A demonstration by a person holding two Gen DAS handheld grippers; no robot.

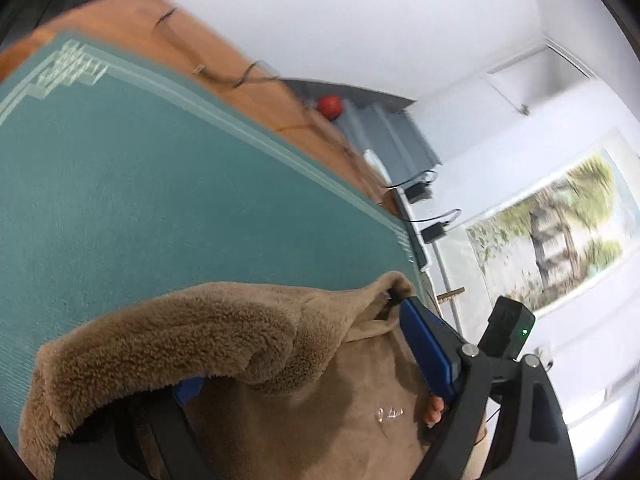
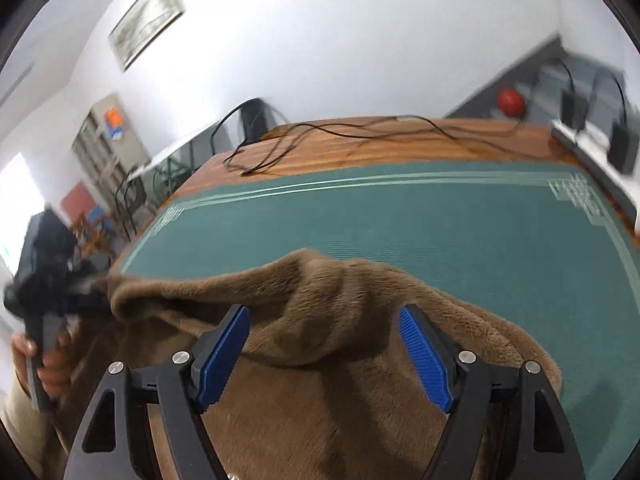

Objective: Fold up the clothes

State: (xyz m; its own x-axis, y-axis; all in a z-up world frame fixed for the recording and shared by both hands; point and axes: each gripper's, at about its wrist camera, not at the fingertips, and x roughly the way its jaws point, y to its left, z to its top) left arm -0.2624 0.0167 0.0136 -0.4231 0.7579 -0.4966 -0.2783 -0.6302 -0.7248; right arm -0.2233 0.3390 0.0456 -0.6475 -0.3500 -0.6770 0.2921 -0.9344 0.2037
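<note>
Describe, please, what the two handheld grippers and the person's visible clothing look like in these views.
Both grippers share one design. The right gripper has matte black angular linkage arms with triangular cut-outs, silver round pivot bolts and ribbed blue pads on its jaws. The left gripper matches, and beside it sits a black box with a small green light. The person's sleeve is cream-coloured.

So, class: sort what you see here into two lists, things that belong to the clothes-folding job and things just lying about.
Belongs to the job:
- brown fleece garment
- green mat it lies on
- left claw
- right claw

Just lying about:
- black cables on the wooden table
- red ball
- framed picture
- chargers
</note>
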